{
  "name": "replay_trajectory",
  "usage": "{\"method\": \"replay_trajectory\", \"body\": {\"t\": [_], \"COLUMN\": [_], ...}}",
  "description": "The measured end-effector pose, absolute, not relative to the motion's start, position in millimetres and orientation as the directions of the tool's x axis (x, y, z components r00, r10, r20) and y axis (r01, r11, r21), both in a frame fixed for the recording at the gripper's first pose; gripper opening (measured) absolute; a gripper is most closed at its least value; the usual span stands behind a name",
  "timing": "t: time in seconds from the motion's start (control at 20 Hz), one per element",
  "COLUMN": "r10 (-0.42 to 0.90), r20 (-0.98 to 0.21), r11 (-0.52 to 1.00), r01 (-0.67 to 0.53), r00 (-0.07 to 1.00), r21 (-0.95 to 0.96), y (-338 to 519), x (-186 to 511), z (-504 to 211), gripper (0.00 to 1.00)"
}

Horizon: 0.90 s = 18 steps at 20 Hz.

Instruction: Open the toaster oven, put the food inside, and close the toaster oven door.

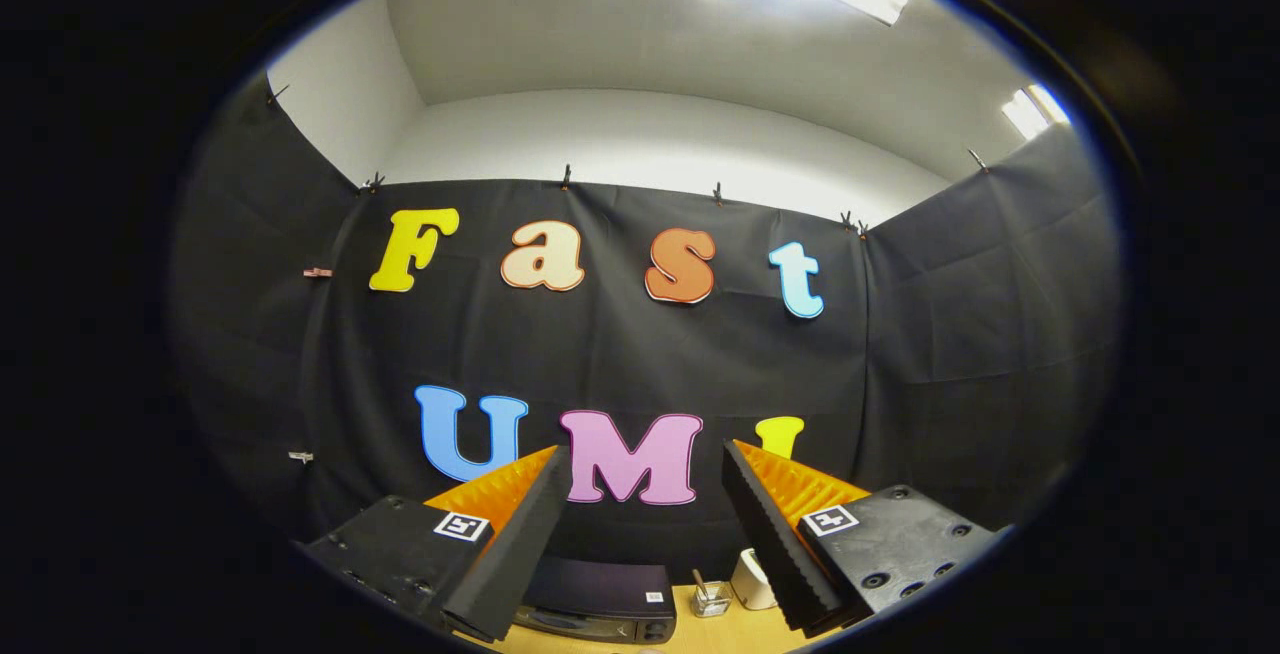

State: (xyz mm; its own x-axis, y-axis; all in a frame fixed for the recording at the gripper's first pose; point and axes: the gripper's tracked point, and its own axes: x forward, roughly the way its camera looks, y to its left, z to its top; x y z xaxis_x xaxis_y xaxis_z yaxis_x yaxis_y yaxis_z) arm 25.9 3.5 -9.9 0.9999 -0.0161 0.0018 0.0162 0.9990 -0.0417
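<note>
Below, the wide-open, empty claw (640, 469) frames a toaster oven (600, 602) beside a jar (711, 599).

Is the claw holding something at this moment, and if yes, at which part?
Nothing is held. The claw is open, its fingers wide apart and raised toward the wall, with the toaster oven low between them.
</note>
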Motion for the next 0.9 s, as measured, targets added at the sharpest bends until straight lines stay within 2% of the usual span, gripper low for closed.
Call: {"method": "replay_trajectory", "body": {"t": [0.45,0.7,0.9], "r10": [0.011,0.073,0.073], "r20": [-0.037,-0.111,-0.176], "r11": [0.999,0.997,0.997], "r01": [-0.012,-0.071,-0.074], "r00": [0.999,0.991,0.982], "r21": [-0.03,0.018,0.002], "y": [16,45,57], "x": [49,75,97], "z": [-38,-93,-154], "gripper": [0.97,0.98,0.98]}}
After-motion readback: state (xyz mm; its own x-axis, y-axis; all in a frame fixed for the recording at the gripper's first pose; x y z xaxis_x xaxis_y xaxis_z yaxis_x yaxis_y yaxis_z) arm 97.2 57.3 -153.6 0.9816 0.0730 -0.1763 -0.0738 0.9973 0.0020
